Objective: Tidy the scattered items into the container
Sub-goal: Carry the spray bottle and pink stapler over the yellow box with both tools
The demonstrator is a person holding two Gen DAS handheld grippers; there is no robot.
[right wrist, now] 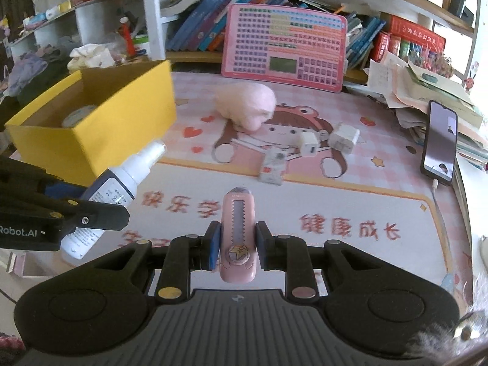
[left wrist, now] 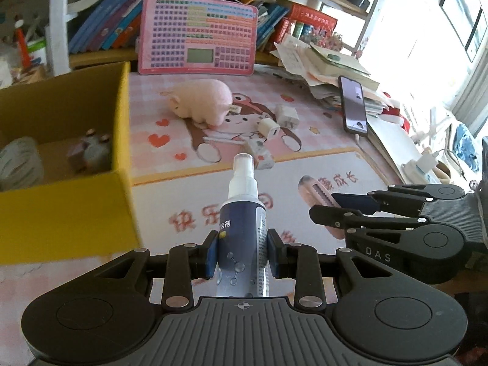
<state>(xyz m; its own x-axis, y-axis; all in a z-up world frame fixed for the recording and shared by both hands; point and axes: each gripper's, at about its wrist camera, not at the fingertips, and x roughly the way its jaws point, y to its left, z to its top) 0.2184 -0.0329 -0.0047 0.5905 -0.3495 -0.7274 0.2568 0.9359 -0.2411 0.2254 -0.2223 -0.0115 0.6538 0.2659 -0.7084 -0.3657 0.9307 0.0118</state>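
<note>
My left gripper (left wrist: 242, 251) is shut on a blue-and-white spray bottle (left wrist: 242, 231), nozzle pointing forward, above the desk mat just right of the yellow cardboard box (left wrist: 120, 116). My right gripper (right wrist: 237, 244) is shut on a pink utility knife (right wrist: 238, 231). That knife also shows in the left wrist view (left wrist: 320, 190), and the spray bottle (right wrist: 122, 183) appears at the left of the right wrist view near the box (right wrist: 128, 113). On the mat lie a pink plush pig (left wrist: 201, 99), two white chargers (left wrist: 286, 116) (left wrist: 268, 126) and a small white block (left wrist: 260, 152).
The box holds a tape roll (left wrist: 18, 161) and small bottles (left wrist: 96, 149). A pink keyboard toy (left wrist: 198, 36) leans against the bookshelf at the back. A phone (left wrist: 352, 103) stands propped against a paper pile (left wrist: 323, 61) at the right, with a cable trailing from it.
</note>
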